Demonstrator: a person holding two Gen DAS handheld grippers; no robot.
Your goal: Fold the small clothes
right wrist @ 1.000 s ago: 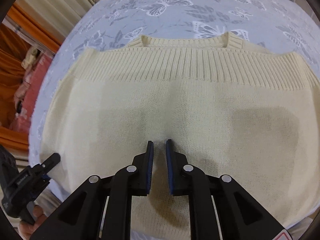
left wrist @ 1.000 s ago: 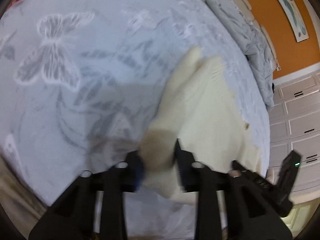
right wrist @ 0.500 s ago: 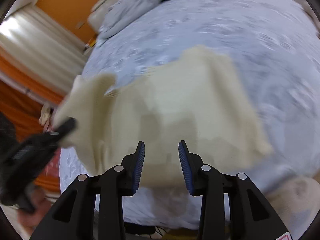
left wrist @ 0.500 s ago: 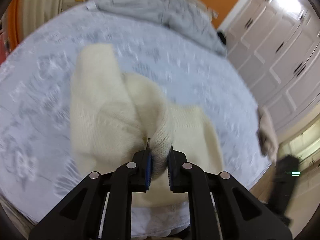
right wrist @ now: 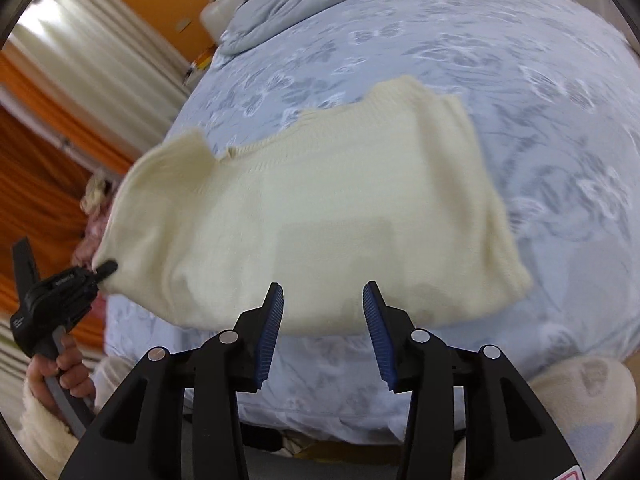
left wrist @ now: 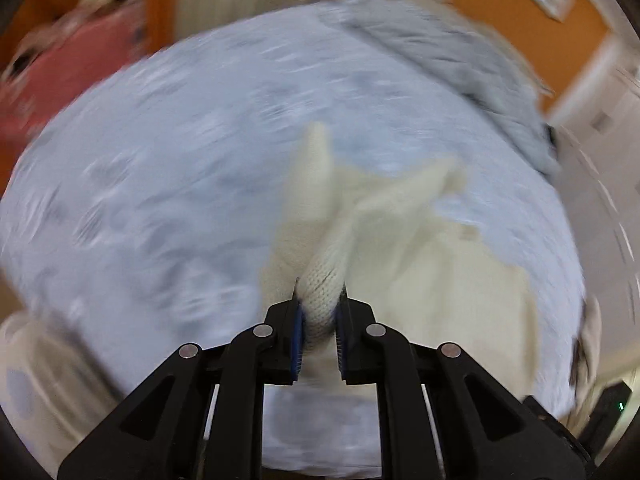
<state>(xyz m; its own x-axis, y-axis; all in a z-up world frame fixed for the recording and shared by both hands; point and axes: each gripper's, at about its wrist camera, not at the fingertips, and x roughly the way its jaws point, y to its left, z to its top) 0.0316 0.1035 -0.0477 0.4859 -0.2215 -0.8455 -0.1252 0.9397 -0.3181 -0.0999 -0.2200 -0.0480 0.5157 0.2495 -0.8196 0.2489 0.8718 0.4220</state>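
Left gripper (left wrist: 320,312): jaws clamped on a bunched fold of the cream knit sweater (right wrist: 320,208), at its left side edge, that side lifted off the bed (right wrist: 500,60). From the right wrist view the left gripper (right wrist: 106,268) shows as a black tip biting the raised corner, a hand (right wrist: 60,372) on its handle.

Sweater: sits mid-bed on the blue butterfly-print cover, body mostly flat, ribbed neck band toward the far side, right edge lying down. The left wrist view is heavily blurred, so fine detail there can't be read.

Right gripper (right wrist: 322,312): jaws apart, have just been opening, nothing between them; they hang over the near hem, not touching as far as I can tell.

Handling, my read: soft, light, thick knit. Drapes and sags from any single pinch point, stretches if pulled. Not slippery, not fragile. Bulk fills the jaws fast, so pinch one or two layers only. Best holds: ribbed hem or side seam near a corner; the right could take the near hem corner to balance the left.
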